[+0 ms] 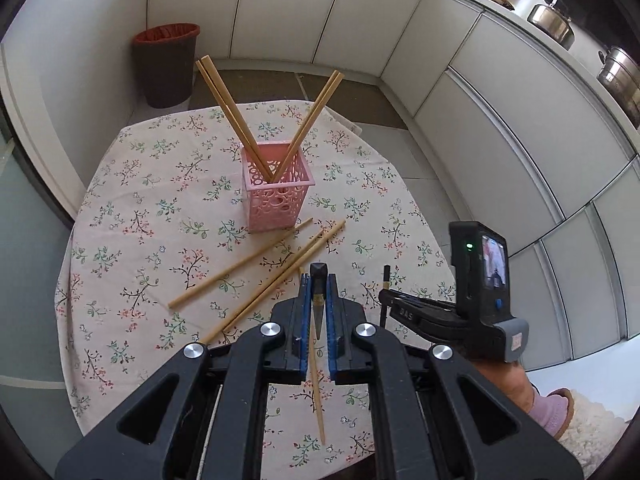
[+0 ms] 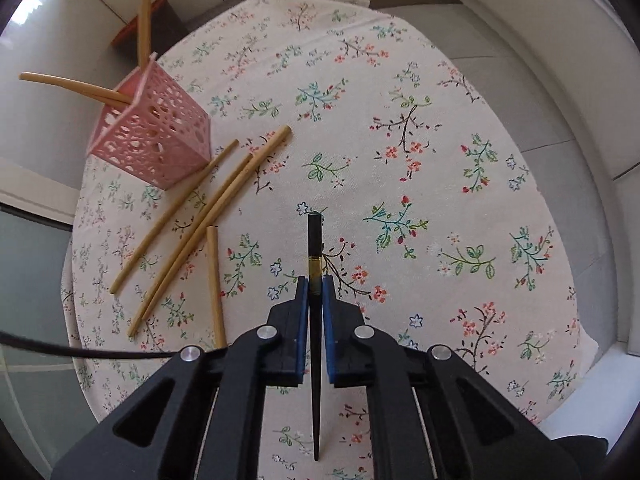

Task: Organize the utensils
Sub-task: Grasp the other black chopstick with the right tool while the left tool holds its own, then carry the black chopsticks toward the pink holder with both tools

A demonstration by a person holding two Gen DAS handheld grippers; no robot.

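Observation:
A pink lattice holder (image 1: pixel 276 192) (image 2: pixel 152 136) stands on the flowered tablecloth (image 1: pixel 160 208) with several bamboo chopsticks (image 1: pixel 228 108) leaning out of it in a V. More bamboo chopsticks (image 1: pixel 240 264) (image 2: pixel 192 232) lie loose on the cloth in front of it. My left gripper (image 1: pixel 319 300) is shut on a black chopstick (image 1: pixel 319 276) with a gold band, held above the table. To its right, my right gripper (image 1: pixel 385 298) (image 2: pixel 315 286) is shut on a second black chopstick (image 2: pixel 314 240), which runs lengthwise between its blue pads, low over the cloth.
A dark bin (image 1: pixel 168 64) with a red liner stands on the floor beyond the round table. White cabinets (image 1: pixel 500 120) curve along the right, with steel pots (image 1: pixel 552 20) on the counter. A black cable (image 2: pixel 80 350) crosses at lower left. A hand in a pink sleeve (image 1: pixel 552 412) holds the right gripper.

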